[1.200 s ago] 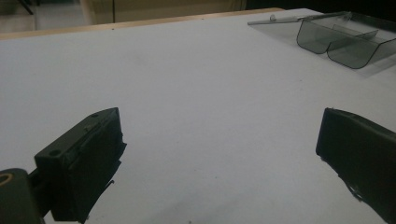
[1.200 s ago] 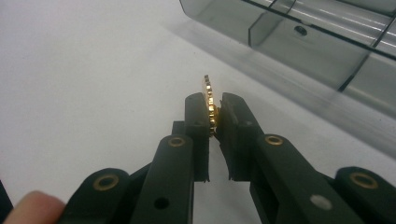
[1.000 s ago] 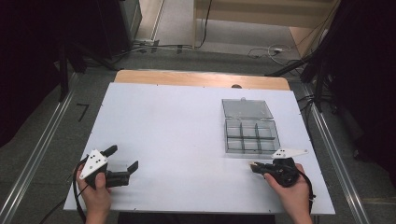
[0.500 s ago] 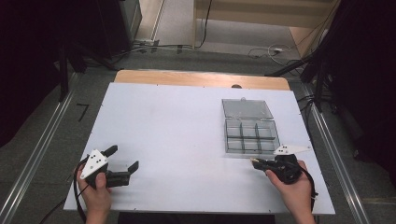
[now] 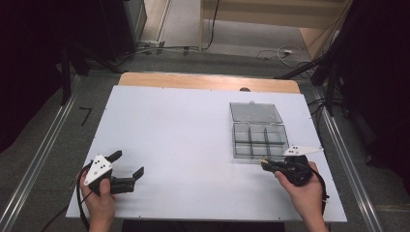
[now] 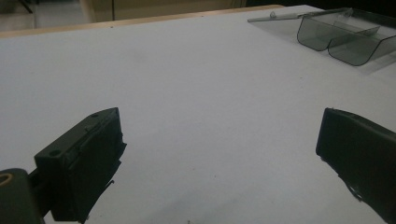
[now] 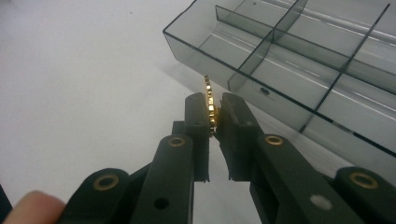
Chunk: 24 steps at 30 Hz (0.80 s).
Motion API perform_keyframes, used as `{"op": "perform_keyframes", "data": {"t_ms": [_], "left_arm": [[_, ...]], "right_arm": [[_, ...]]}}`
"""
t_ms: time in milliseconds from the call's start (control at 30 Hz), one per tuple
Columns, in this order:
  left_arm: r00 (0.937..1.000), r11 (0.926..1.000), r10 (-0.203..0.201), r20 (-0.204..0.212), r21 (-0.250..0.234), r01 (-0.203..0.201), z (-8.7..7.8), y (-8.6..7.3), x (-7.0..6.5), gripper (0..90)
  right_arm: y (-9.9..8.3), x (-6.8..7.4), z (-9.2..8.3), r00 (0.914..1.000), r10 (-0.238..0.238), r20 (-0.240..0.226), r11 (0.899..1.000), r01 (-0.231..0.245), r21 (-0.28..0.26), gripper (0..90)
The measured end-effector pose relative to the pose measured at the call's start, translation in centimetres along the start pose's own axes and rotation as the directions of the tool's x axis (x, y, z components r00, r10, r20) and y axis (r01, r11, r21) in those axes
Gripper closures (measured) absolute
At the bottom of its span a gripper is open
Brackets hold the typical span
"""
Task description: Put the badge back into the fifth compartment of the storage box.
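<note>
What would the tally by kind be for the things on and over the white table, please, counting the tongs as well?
Tongs: 2, the left tongs open, the right tongs shut on the gear.
Brass gear: 1.
Clear compartment box, lid open: 1.
Total: 4.

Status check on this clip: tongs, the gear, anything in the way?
Right tongs shut on brass gear, beside the box near wall. Left tongs open, nothing between them. Nothing blocking the box.
</note>
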<state>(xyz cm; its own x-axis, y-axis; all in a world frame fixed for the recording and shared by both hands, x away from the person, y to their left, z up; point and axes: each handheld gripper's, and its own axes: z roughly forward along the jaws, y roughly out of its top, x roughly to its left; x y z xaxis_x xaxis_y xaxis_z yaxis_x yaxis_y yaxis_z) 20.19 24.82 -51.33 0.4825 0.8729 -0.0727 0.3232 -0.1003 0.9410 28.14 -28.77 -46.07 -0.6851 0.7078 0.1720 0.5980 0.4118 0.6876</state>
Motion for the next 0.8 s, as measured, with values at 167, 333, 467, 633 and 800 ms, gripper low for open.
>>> {"op": "perform_keyframes", "data": {"t_ms": [167, 333, 467, 633, 800], "left_arm": [[1.0000, 1.0000, 0.001, 0.000, 0.000, -0.001, 0.0, 0.0, 0.0, 1.0], [1.0000, 1.0000, 0.001, 0.000, 0.001, -0.001, 0.0, 0.0, 0.0, 1.1], [1.0000, 1.0000, 0.003, 0.001, 0.006, -0.003, 0.1, 0.0, 0.0, 1.0], [1.0000, 0.9999, 0.002, 0.001, 0.010, -0.002, 0.1, 0.0, 0.0, 1.0], [1.0000, 0.9999, 0.001, 0.002, 0.012, -0.001, 0.1, 0.0, 0.0, 1.0]], "right_arm": [[0.3, 0.0, 0.0, 1.0000, 0.000, 0.005, 1.000, 0.000, -0.006, 79.6], [0.7, -0.1, 0.1, 1.0000, 0.002, 0.008, 1.000, -0.002, -0.005, 79.6], [1.1, -0.3, 0.1, 0.9998, 0.008, 0.016, 1.000, -0.008, -0.009, 79.6], [1.6, -0.6, 0.2, 0.9997, 0.011, 0.023, 1.000, -0.011, -0.013, 79.7], [2.1, -0.9, 0.6, 0.9994, 0.016, 0.030, 1.000, -0.016, -0.012, 79.6]]}}
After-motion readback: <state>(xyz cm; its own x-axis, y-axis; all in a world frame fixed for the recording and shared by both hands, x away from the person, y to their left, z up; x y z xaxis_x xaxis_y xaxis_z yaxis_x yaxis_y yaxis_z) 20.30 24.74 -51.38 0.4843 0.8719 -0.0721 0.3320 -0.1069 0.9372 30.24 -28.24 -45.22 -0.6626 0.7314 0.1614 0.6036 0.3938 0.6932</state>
